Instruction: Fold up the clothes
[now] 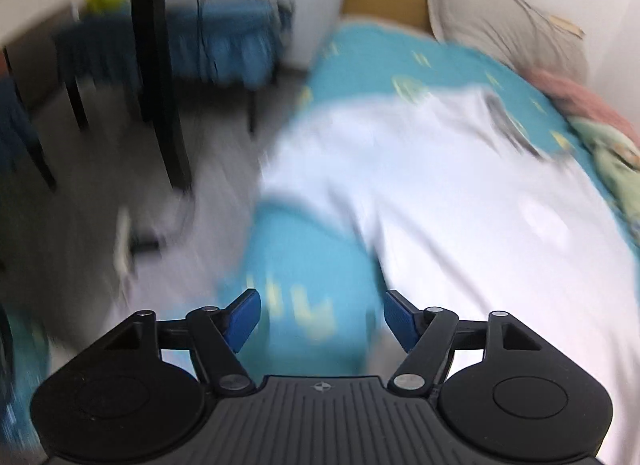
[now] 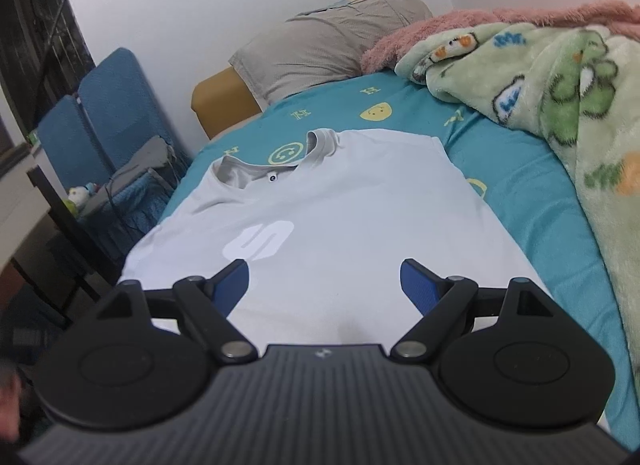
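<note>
A white T-shirt lies spread flat, front up, on a bed with a teal sheet; its collar points to the far end and a white logo shows on the chest. My right gripper is open and empty, hovering over the shirt's lower part. In the blurred left wrist view the shirt lies to the right, one sleeve hanging toward the bed's left edge. My left gripper is open and empty above the teal sheet near that edge.
A grey pillow and a tan headboard cushion are at the far end. A green patterned blanket and a pink one are piled at the right. Blue chairs and a dark table leg stand left of the bed.
</note>
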Motion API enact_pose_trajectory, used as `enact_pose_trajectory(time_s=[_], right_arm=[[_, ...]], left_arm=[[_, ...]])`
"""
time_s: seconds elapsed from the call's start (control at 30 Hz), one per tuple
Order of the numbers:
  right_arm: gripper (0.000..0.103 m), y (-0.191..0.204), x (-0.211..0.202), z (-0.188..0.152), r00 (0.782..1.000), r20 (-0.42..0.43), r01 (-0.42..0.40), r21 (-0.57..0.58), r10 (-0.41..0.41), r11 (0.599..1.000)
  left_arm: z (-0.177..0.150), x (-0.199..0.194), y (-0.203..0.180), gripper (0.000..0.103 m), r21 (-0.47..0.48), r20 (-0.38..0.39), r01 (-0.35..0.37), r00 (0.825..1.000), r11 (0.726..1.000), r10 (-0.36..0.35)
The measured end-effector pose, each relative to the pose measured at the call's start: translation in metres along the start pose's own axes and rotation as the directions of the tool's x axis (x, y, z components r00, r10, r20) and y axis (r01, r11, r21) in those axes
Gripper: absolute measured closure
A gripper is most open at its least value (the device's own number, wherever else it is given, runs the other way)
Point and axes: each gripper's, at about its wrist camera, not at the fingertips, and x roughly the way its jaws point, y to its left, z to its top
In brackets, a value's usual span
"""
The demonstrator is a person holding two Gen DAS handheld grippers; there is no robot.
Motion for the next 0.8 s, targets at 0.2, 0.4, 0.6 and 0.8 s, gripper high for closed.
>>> enact_pose_trajectory(time_s=[0.2, 0.4, 0.6, 0.8], right_arm=[[0.019, 0.001, -0.034, -0.002, 1.000, 0.023, 0.010, 0.004, -0.010, 1.000], [0.019, -0.002, -0.060, -0.004, 0.999, 0.033, 0.020, 0.020, -0.021, 1.000], [0.019, 0.004, -0.061, -0.009, 0.999, 0.019, 0.036, -0.017, -0.036, 0.999], [0.019, 0.013, -0.056, -0.020, 0.998, 0.001, 0.061, -0.088, -0.061, 0.994]], left_arm=[[-0.053, -0.006, 0.023, 0.034, -0.121, -0.223, 0.000, 0.974, 0.993, -0.027], [-0.065, -0.017, 0.011, 0.045, -0.039, -0.199, 0.012, 0.980, 0.999, -0.019], [-0.061, -0.020, -0.002, 0.057, -0.035, -0.107, 0.049, 0.993, 0.998, -0.052], [-0.038, -0.008, 0.006, 0.053, -0.054, 0.011, 0.104, 0.995, 0.993, -0.103]])
